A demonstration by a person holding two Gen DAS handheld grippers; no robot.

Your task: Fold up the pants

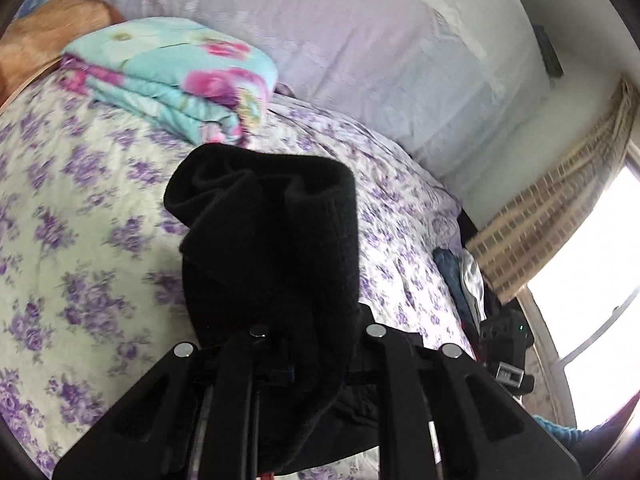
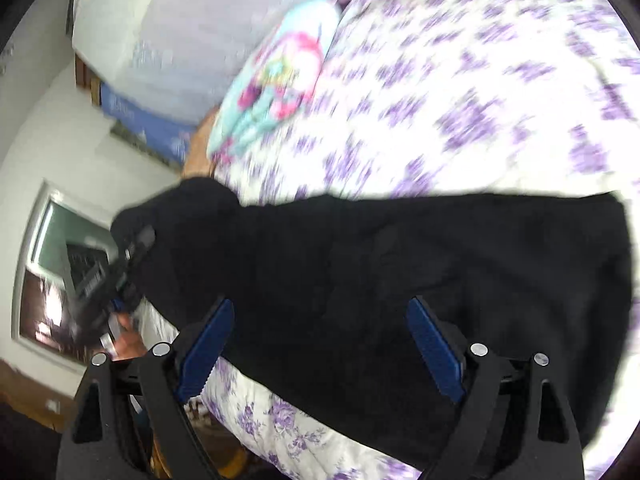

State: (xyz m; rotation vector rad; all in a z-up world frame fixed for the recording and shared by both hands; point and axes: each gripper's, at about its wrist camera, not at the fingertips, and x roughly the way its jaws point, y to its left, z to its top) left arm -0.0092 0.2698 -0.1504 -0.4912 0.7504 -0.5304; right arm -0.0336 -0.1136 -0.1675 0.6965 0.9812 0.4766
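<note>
The left hand-held gripper (image 1: 316, 344) is squeezed tight on one end of the black pants (image 1: 272, 240), and the bunched cloth blocks most of what lies ahead of it. Past the cloth sits a folded flowery blanket (image 1: 176, 80) on the bed (image 1: 80, 208). The right hand-held gripper (image 2: 320, 344) is spread wide, with the pants (image 2: 400, 260) lying flat on the bed just ahead of its blue pads (image 2: 208, 348).

black grippers (image 2: 320, 344), blue pads (image 2: 434, 354)
</note>
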